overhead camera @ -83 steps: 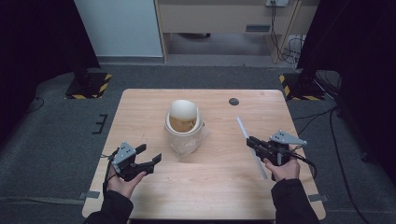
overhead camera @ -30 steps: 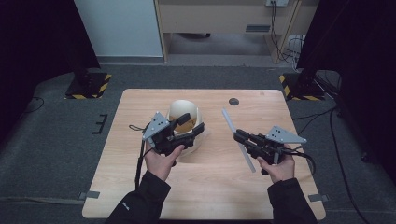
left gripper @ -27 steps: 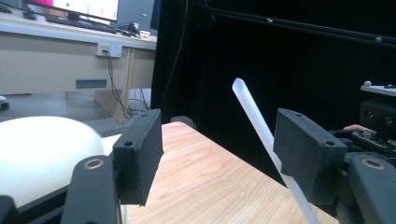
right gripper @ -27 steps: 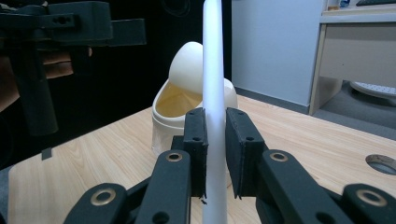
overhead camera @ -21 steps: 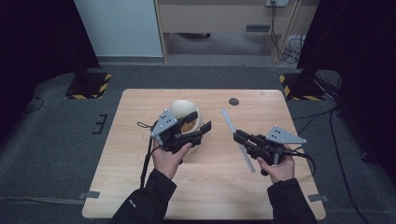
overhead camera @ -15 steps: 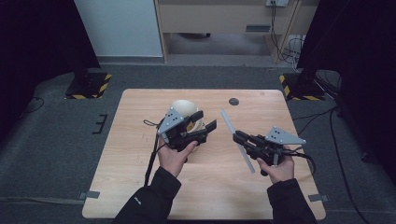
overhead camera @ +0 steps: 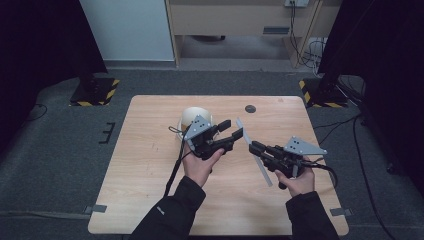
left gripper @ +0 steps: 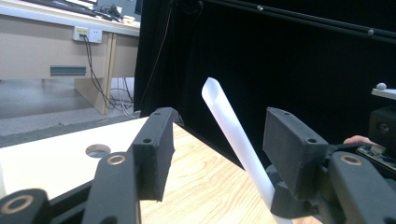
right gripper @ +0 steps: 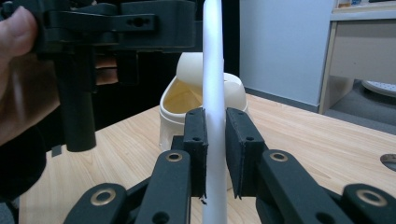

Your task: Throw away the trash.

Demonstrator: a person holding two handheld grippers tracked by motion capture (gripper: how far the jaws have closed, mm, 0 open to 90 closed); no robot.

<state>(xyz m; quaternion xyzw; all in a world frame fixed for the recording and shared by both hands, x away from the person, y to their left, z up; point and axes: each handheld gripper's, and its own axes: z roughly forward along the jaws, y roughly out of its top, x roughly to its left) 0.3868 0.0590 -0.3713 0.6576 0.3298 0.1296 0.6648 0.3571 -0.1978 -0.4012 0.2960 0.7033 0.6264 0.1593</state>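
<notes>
cream cup [right gripper: 201, 109] on table [overhead camera: 150, 150] holds yellowish liquid, lid ajar.

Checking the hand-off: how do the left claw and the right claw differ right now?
The right claw is shut on the white tube; the left claw has been closing, its jaws either side of the tube's free end without touching it. In the high view, the left claw is beside the cream cup, the right claw farther off. Both are black and hand-held.

Cream cup [overhead camera: 192, 116] half hidden behind left gripper [overhead camera: 231, 131], white tube [right gripper: 214, 93] cut off by frame edges, small dark disc [overhead camera: 250, 108] too small to identify
</notes>
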